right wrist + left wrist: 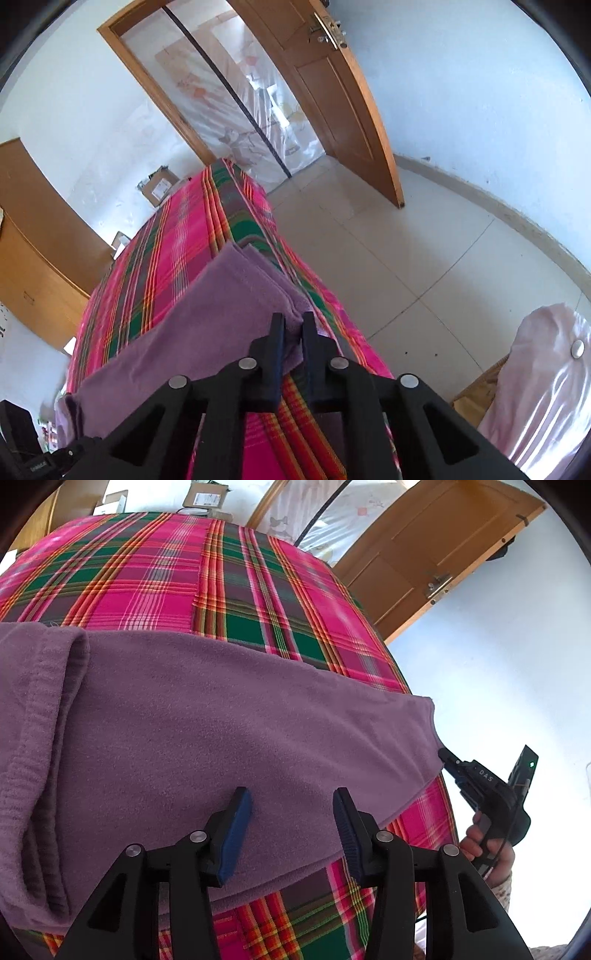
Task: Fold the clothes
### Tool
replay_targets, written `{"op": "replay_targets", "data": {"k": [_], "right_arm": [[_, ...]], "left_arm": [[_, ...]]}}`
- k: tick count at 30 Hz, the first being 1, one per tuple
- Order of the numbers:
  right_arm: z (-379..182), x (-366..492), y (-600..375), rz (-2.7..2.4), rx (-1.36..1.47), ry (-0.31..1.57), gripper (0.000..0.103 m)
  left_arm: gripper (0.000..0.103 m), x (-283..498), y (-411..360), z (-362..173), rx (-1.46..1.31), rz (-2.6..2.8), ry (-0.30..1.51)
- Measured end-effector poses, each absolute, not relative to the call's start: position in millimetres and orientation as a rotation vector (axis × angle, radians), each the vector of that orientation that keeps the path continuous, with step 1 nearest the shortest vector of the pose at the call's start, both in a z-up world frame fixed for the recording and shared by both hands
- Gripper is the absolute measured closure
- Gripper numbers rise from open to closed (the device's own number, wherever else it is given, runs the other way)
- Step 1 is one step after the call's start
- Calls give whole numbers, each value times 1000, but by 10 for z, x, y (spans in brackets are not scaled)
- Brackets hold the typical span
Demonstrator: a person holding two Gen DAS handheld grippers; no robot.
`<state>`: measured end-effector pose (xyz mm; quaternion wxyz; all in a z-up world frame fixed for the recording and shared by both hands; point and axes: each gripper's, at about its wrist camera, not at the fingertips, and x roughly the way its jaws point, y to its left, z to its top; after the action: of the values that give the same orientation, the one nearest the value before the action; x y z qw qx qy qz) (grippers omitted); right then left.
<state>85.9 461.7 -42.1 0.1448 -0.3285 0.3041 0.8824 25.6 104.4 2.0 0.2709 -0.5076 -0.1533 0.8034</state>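
The purple garment (207, 716) lies spread across the plaid cloth (155, 579) on the table, one side folded over in a thick roll at its left. The left gripper (291, 812) hovers above the garment's near edge with its jaws well apart, nothing between them. The right gripper (293, 325) has its jaws nearly together, pinching the garment's corner at the table's edge; the fabric bunches between the pads.

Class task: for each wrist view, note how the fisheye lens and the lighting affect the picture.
Left wrist view: plaid bedspread bulges, its stripes curve; white wall nearly overexposed; purple garment sharp. Right wrist view: wooden door bows; dark corners; glare on plastic door curtain.
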Motion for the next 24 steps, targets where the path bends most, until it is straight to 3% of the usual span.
{"op": "replay_targets", "data": {"k": [10, 11, 14, 24], "right_arm": [[-409, 869, 4614, 2513, -973, 821, 89], [-401, 881, 4634, 2512, -966, 836, 86], [-375, 915, 4696, 2507, -944, 882, 59], [-546, 779, 4677, 2492, -1031, 1024, 61]], "left_arm": [[55, 260, 1007, -1, -1356, 2147, -440], [55, 259, 1010, -1, -1355, 2149, -437], [55, 266, 1026, 2, -1352, 2157, -419], [55, 256, 1035, -1, -1350, 2160, -414]]}}
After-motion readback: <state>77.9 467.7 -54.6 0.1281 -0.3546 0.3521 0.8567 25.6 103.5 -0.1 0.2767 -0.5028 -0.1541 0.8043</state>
